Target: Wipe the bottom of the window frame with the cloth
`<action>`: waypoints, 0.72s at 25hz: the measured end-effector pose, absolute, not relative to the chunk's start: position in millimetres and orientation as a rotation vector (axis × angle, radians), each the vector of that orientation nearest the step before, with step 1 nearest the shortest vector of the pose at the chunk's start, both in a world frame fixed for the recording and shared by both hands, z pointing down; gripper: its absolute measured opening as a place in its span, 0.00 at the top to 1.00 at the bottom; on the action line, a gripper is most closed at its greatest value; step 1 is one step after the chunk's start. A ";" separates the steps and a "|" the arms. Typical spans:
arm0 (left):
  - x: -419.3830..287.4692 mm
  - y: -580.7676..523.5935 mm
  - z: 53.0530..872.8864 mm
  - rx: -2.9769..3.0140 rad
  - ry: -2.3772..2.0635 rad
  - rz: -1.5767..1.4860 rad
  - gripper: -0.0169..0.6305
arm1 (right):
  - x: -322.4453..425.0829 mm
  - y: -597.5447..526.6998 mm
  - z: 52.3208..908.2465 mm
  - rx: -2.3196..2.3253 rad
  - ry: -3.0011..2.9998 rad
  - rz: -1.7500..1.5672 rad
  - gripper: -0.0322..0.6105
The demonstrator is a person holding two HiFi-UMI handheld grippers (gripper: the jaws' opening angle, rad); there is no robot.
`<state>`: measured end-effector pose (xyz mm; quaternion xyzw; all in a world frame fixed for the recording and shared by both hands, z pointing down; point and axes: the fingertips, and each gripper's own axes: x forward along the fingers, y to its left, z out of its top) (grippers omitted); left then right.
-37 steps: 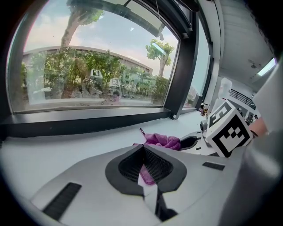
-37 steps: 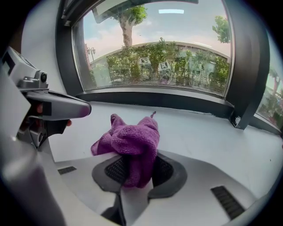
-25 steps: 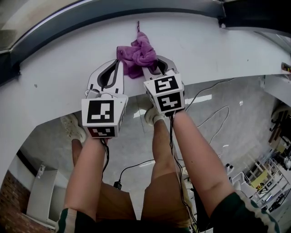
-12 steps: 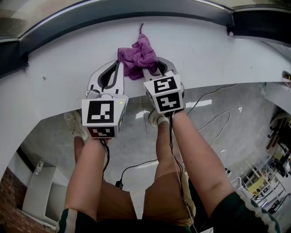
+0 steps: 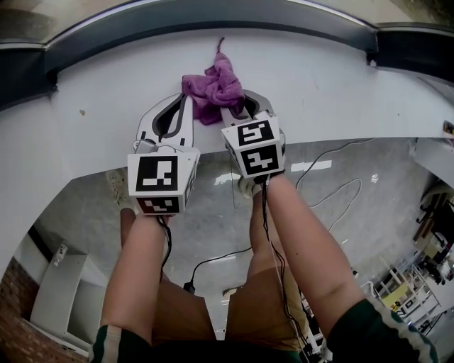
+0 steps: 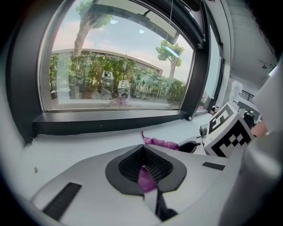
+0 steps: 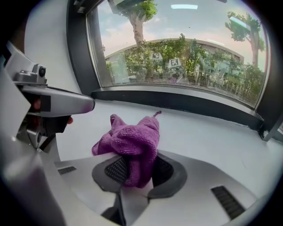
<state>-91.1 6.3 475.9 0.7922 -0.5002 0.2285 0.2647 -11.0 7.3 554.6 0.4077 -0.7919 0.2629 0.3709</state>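
Bunching, crumpled, fuzzy purple cloth [image 7: 132, 141]

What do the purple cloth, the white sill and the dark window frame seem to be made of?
Purple cloth: soft fabric, likely microfibre or terry; its surface is fuzzy and it crumples into thick folds.
Sill: white, smooth, fairly matt; it could be a painted surface or stone, the look leaves it open.
Window frame: dark, matt, with straight sharp edges; probably coated metal.

In the head view the near end of the cloth [image 5: 213, 85] hides beneath the right gripper [image 5: 240, 103]. In the left gripper view the left gripper [image 6: 143, 152] covers most of it. The window frame [image 5: 213, 21] runs off both sides.
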 end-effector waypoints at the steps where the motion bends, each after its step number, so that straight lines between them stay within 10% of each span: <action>1: -94.6 6.9 476.1 2.136 -1.356 0.617 0.96 | -15.1 7.9 554.9 1.041 -2.033 0.675 0.77; 18: -157.0 18.0 475.0 2.069 -1.436 0.615 0.96 | -77.5 12.1 555.0 0.977 -2.070 0.670 0.77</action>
